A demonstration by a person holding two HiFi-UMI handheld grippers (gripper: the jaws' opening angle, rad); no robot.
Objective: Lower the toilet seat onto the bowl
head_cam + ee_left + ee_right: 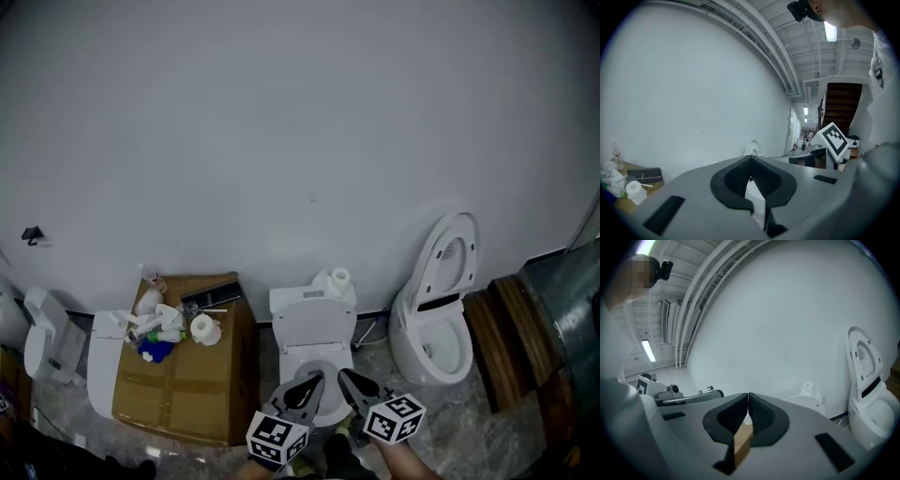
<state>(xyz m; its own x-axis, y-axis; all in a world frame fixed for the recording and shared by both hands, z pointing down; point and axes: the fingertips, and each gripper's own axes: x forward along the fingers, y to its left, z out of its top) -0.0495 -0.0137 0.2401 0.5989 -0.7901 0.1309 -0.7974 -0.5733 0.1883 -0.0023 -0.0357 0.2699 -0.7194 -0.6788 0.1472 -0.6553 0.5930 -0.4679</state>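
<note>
Now the toilet seat (319, 364) is lying down on the bowl of the middle toilet (313, 326), which is standing against the wall. The left gripper (317, 380) and right gripper (345, 375) are hovering over its front, both closed and gripping nothing. A cardboard box (187, 380) is sitting left of it, and another toilet (433, 323) with its lid up is standing to the right.

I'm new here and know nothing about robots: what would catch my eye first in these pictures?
Toilets lined up along a bare white wall: the middle toilet straight ahead, the right toilet with its lid tipped up. A cardboard box left of the middle one is littered with bottles and a paper roll. At the bottom, the left gripper and right gripper, each bearing a checkered marker cube, are shut in front of the middle toilet.
</note>
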